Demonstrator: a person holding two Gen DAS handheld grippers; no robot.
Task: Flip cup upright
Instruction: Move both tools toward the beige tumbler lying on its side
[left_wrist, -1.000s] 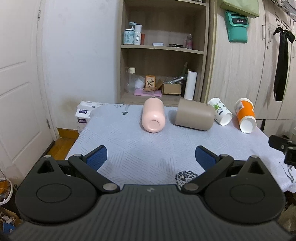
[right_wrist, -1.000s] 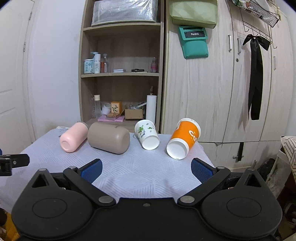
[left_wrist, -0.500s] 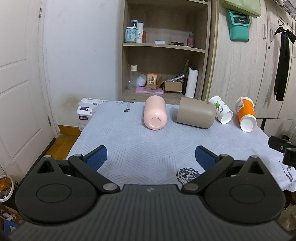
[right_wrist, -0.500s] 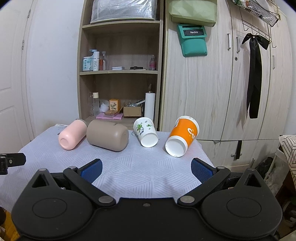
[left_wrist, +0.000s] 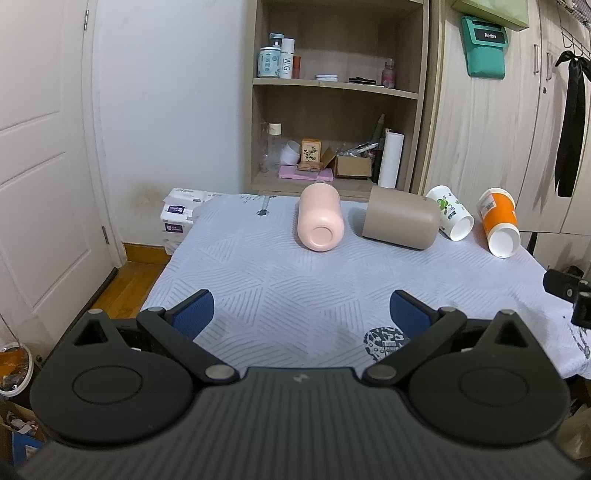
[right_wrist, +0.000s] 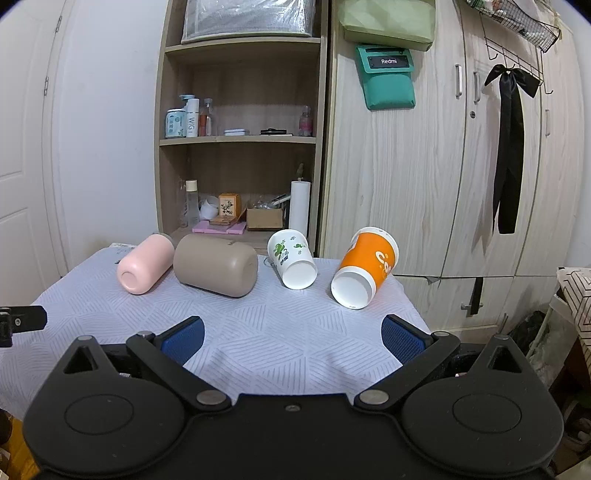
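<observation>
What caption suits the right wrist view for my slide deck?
Open right gripper faces four tipped cups on the cloth: pink, taupe, floral paper, orange paper.

A wooden shelf (right_wrist: 240, 140) holding bottles stands beside a wardrobe (right_wrist: 424, 177) with a black ribbon (right_wrist: 509, 147).

We saw bare tablecloth (left_wrist: 280, 295) ahead; pink cup (left_wrist: 320, 222), taupe cup (left_wrist: 400, 220), floral cup (right_wrist: 292, 258) and orange cup (right_wrist: 364, 267) crowded the far edge.
</observation>
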